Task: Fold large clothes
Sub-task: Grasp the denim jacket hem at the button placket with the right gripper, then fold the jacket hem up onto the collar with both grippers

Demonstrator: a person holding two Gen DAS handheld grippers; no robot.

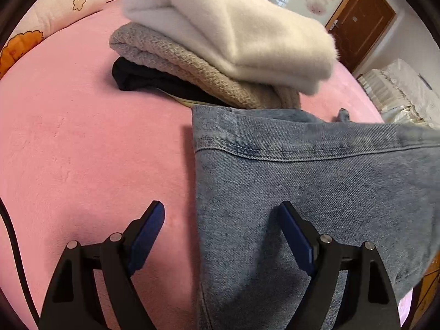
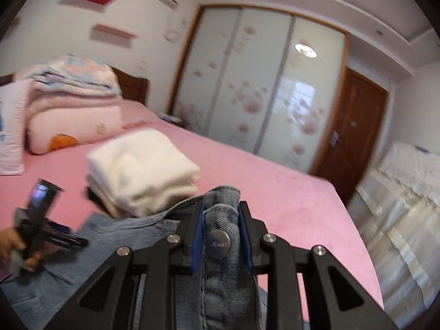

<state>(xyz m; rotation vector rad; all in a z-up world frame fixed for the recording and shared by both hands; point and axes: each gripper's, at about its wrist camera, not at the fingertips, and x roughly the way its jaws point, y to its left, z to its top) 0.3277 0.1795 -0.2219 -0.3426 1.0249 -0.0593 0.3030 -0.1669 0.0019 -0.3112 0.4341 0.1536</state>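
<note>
Blue jeans (image 1: 316, 192) lie spread on the pink bed (image 1: 82, 151). My left gripper (image 1: 221, 206) hovers open over their left edge: one finger is above the bedsheet and the other above the denim, neither pressing on cloth. My right gripper (image 2: 221, 206) is shut on the bunched waistband of the jeans (image 2: 220, 275), with the metal button showing between its blue pads, and it holds the waistband up off the bed. A hand holds the left gripper (image 2: 41, 220) at the lower left of the right wrist view.
A stack of folded clothes sits just beyond the jeans: a white fluffy garment (image 1: 233, 27) on a grey knit (image 1: 178, 63) on a black one (image 1: 137, 77). Pillows and quilts (image 2: 74, 115) are piled at the headboard. A wardrobe (image 2: 261, 90), a door (image 2: 354, 126) and covered furniture (image 2: 398, 206) stand beyond the bed.
</note>
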